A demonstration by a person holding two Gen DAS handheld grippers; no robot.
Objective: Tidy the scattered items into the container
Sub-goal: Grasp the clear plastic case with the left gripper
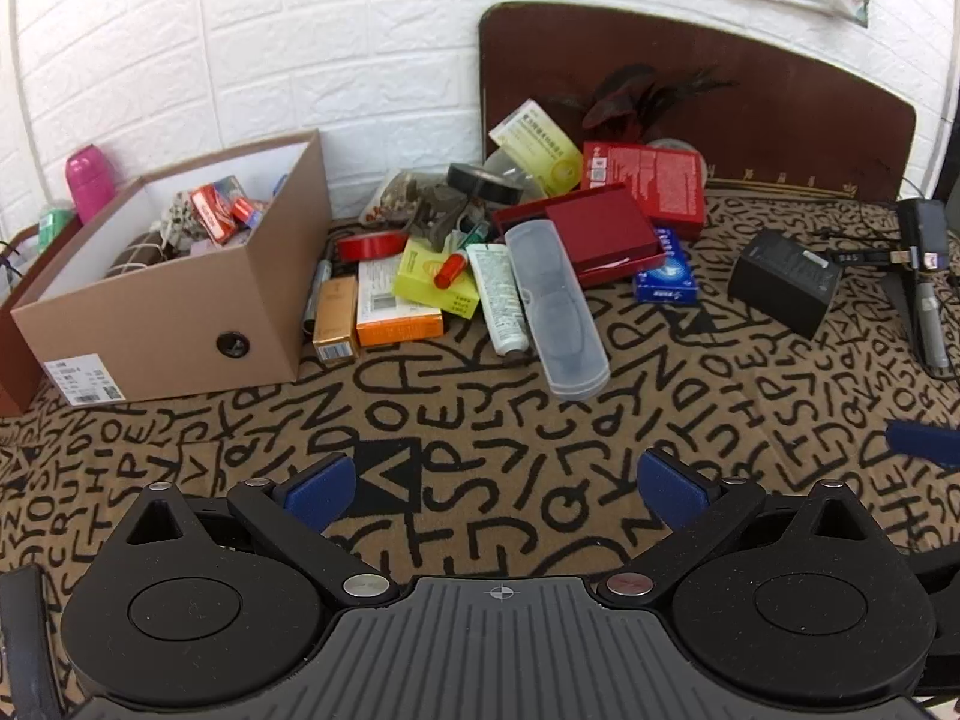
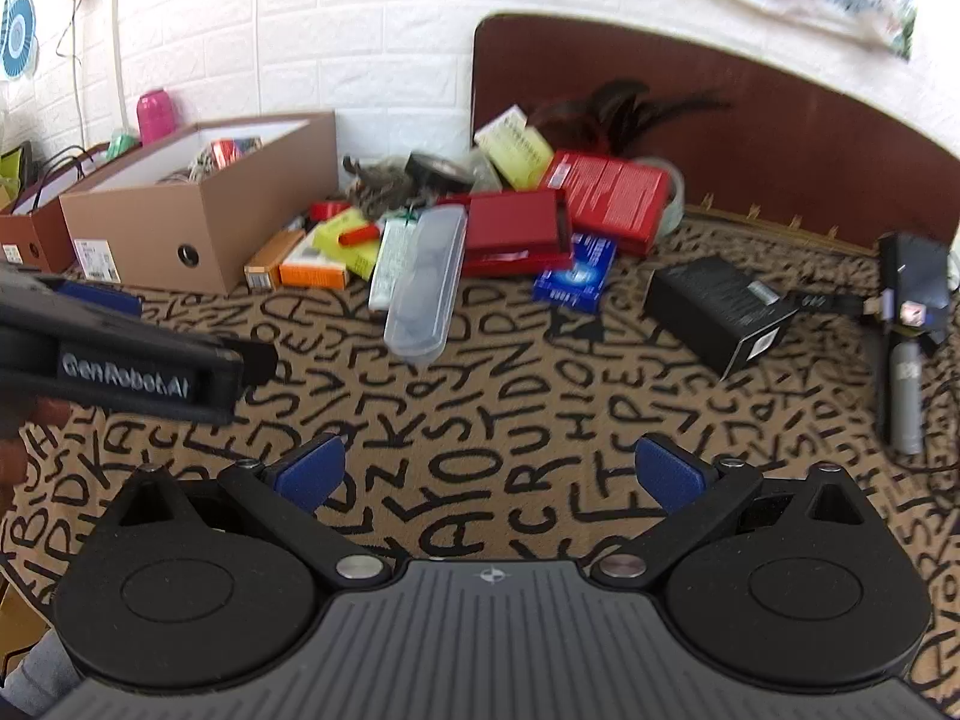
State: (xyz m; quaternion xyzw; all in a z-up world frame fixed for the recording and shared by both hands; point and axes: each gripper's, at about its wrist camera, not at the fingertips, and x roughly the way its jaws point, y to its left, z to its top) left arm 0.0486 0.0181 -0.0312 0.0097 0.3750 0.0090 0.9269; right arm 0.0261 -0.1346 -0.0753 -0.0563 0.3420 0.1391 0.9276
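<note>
While both your tongs hang over the letter cloth, look at these things first.

Left gripper [image 1: 495, 483]: its blue pads are spread wide and hold nothing.

Right gripper [image 2: 489, 471]: spread wide too, with nothing between the pads.

Cardboard box [image 1: 180, 312]: it sits ahead of you and to the left, by the white wall. Some small packs already lie inside it.

Pile of loose things: it lies straight ahead, just right of the box, well apart from both tongs.

Clear case [image 1: 555, 309]: this is the thing nearest to you. It is long and thin. Its long line runs away from you and leans a bit, with the near end pointing at your tongs.

White tube [image 1: 498, 300]: it lies touching the left side of the case and points the same way.

Which hand is nearer: I think either can reach the case, but your left one is closer to the box.

Next move: I think you should grab the case across its thin side, so turn the pads to cross its long line.

Left camera shows: down into the box.

Right camera shows: your left tongs from the side, low at the left edge, and the black box [image 2: 720, 312] more clearly.
</note>
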